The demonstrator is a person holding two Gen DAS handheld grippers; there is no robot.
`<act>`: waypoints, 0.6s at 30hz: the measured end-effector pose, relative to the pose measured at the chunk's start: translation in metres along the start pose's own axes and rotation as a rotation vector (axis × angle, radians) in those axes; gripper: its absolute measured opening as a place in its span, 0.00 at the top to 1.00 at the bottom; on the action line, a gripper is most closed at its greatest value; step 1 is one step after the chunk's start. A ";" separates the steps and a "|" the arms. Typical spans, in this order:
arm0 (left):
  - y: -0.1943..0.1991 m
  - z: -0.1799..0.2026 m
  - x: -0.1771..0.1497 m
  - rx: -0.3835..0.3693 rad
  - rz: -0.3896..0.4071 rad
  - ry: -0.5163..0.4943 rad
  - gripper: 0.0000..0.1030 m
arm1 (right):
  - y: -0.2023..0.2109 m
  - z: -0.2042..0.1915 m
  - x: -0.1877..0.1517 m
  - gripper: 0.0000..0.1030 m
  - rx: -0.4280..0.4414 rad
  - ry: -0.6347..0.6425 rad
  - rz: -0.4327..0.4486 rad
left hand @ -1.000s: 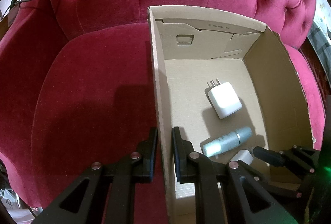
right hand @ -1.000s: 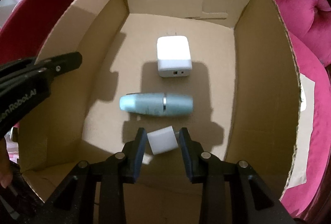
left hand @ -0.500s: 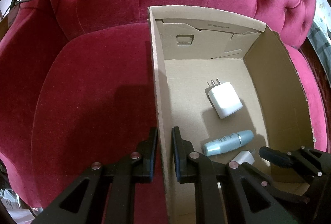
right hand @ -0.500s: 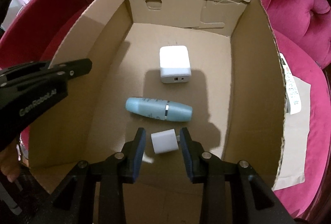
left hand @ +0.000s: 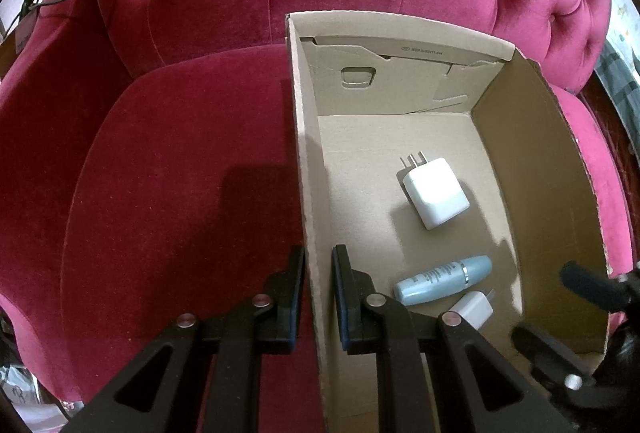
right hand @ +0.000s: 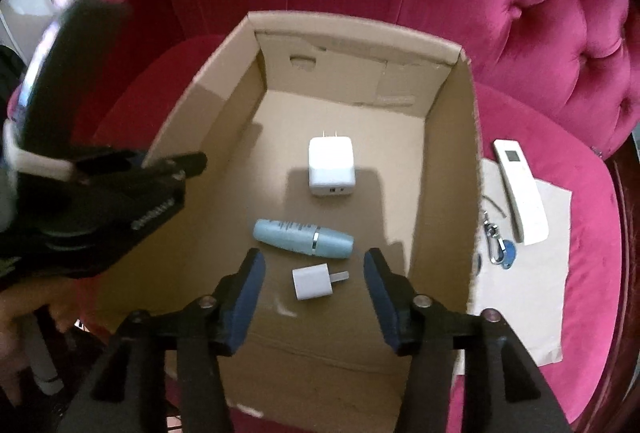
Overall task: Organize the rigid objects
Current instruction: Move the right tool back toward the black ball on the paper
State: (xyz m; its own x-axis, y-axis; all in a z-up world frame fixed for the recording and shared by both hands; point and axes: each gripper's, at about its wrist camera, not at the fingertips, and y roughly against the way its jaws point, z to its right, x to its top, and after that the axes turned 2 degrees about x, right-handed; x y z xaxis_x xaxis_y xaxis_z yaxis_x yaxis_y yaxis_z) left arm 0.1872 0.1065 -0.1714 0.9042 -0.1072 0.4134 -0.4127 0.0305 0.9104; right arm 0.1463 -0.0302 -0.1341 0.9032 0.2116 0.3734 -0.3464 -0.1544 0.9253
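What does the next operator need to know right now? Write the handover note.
Left tool: shut on the cardboard box's side wall, steadying it.
Right tool: open, its jaws have just been opening; the small white plug lies free on the box floor below.
Done: large white charger, blue tube and small plug are in the box.
Left: white remote and keyring lie on paper right of the box.

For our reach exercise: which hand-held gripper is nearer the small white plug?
Right. The right hand-held gripper hangs open just above the small plug; the left hand-held gripper is clamped on the box wall.
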 end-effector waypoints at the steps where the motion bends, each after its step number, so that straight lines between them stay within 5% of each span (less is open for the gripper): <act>1: 0.000 0.000 0.000 0.001 0.000 -0.001 0.85 | 0.005 0.001 0.001 0.35 0.000 0.003 0.009; 11: 0.000 0.000 0.000 0.000 -0.001 0.000 0.85 | 0.043 0.020 0.013 0.04 -0.010 0.009 0.090; 18: 0.001 0.001 0.000 0.002 -0.001 0.000 0.85 | 0.059 0.036 0.016 0.02 -0.053 0.027 0.160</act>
State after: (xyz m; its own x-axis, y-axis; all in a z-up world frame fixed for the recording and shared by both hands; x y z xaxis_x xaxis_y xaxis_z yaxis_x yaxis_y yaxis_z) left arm 0.1873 0.1057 -0.1707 0.9048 -0.1068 0.4122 -0.4116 0.0283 0.9109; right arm 0.1495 -0.0706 -0.0756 0.8286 0.2147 0.5170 -0.4987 -0.1368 0.8559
